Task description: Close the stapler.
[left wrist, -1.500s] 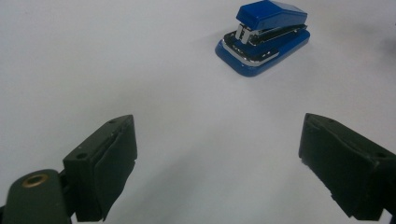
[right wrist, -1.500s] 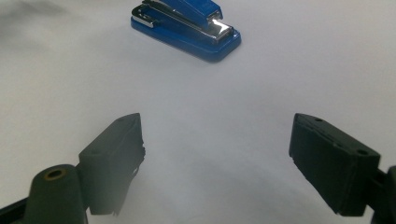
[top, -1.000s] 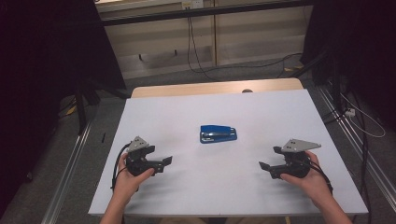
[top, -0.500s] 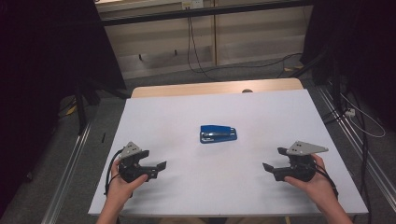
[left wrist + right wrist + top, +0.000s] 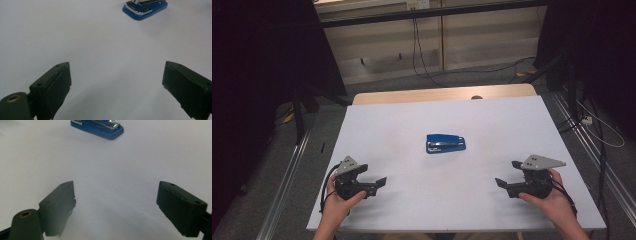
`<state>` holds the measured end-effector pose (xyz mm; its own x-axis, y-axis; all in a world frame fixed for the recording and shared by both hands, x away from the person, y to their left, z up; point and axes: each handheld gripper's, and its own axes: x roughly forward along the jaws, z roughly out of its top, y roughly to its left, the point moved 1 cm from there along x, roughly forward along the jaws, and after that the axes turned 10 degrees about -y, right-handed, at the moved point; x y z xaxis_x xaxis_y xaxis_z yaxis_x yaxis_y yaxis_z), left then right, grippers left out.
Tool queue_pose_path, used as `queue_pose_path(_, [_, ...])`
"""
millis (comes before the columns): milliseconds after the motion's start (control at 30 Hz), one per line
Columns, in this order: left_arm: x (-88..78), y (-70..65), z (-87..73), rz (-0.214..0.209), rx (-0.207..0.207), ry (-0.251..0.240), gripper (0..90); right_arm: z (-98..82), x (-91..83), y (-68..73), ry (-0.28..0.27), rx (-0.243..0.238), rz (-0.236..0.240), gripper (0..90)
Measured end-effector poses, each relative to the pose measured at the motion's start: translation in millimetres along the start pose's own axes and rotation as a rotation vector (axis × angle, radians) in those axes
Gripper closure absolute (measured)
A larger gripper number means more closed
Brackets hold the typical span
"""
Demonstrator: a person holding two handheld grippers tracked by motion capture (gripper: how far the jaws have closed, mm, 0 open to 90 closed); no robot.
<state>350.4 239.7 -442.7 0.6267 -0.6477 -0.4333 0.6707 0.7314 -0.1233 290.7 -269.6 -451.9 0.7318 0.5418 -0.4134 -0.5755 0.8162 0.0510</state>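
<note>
A blue stapler [image 5: 445,143] with a chrome top lies flat in the middle of the white tabletop [image 5: 512,120]. My left gripper [image 5: 374,177] rests low at the near left, jaws pointing right, open with nothing between them. My right gripper [image 5: 508,173] sits at the near right, jaws pointing left, also open and empty. The left gripper view has the stapler [image 5: 145,7] far ahead, beyond the wide-apart jaws of the left gripper [image 5: 116,82]. The right gripper view puts the stapler [image 5: 98,127] at the top, well beyond the spread jaws of the right gripper [image 5: 116,205].
A strip of wooden table [image 5: 412,95] shows beyond the white top's far edge. Metal rails [image 5: 287,170] run along the floor on both sides, and cables [image 5: 602,135] lie on the floor at right. Bare white surface separates both grippers from the stapler.
My left hand has drawn back toward the near left edge of the table. The right hand has barely shifted. The stapler has not moved.
</note>
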Motion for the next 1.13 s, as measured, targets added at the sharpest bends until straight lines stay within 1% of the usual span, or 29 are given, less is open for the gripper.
queue_pose_path(67, [-1.9,0.1,-0.4,0.004,-0.013,-0.007,7.6,-0.6,-1.8,0.5,-0.006,-0.007,0.006,15.1])
queue_pose_path(133, [-4.3,-0.1,0.1,0.011,-0.01,-0.018,7.6,-2.8,-3.0,0.1,-0.007,-0.006,0.01,14.9])
queue_pose_path(200, [-7.0,-0.2,0.1,0.008,-0.028,-0.031,7.5,-4.8,-3.8,-1.1,-0.001,0.004,0.008,14.1])
queue_pose_path(267, [-7.7,0.5,-0.4,0.008,-0.026,-0.029,7.2,-5.3,-5.0,-1.4,-0.009,0.004,0.009,14.0])
queue_pose_path(367, [-7.5,1.2,-0.8,0.003,-0.039,-0.03,7.2,-5.2,-6.0,-1.6,-0.012,0.005,0.013,13.6])
queue_pose_path(567, [-8.3,3.3,-2.1,0.005,-0.028,-0.021,7.2,-4.8,-8.1,-2.1,-0.014,-0.014,0.01,13.3])
queue_pose_path(733, [-11.8,5.4,-3.4,0.021,-0.04,-0.032,7.2,-4.3,-13.4,-3.9,-0.023,-0.018,0.0,13.3])
queue_pose_path(800, [-12.3,6.6,-3.8,0.021,-0.033,-0.028,7.2,-4.7,-15.3,-5.0,-0.028,-0.012,-0.001,13.3])
queue_pose_path(900, [-10.9,6.7,-4.1,0.024,-0.044,-0.032,7.2,-6.6,-16.4,-6.7,-0.026,-0.007,-0.005,13.3])
queue_pose_path(1033, [-9.8,6.4,-4.4,0.016,-0.037,-0.026,7.2,-8.6,-17.5,-9.9,-0.028,-0.003,-0.008,13.3])
queue_pose_path(1133, [-8.1,6.0,-4.1,0.015,-0.048,-0.036,7.2,-10.7,-17.5,-10.6,-0.02,0.0,-0.013,13.3])
